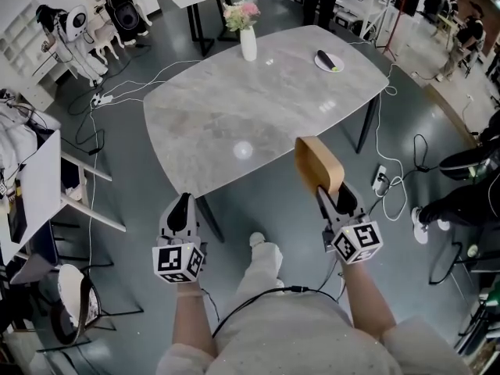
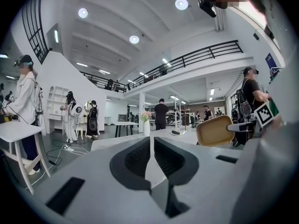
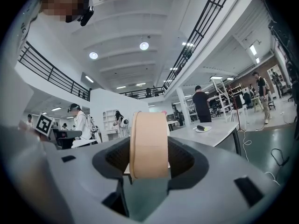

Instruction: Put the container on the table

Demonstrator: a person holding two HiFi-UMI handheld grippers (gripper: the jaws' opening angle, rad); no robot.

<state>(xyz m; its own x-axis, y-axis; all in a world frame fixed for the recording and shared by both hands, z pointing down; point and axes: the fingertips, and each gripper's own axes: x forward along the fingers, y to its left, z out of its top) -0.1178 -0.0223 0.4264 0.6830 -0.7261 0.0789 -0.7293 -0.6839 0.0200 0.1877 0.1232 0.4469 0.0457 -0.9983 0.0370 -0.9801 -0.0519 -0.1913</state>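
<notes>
Right gripper (image 1: 326, 195) clamped on the wall of tan container (image 1: 319, 165), which stands on edge ahead of the jaws, by the near edge of table (image 1: 234, 116). Left gripper (image 1: 181, 209) nearly closed, empty. Risk: rim clips table edge and container twists out; released on edge, it likely topples.

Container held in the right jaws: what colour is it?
Plain tan, a light beige-brown, with no pattern. The container shows best in the head view.
</notes>
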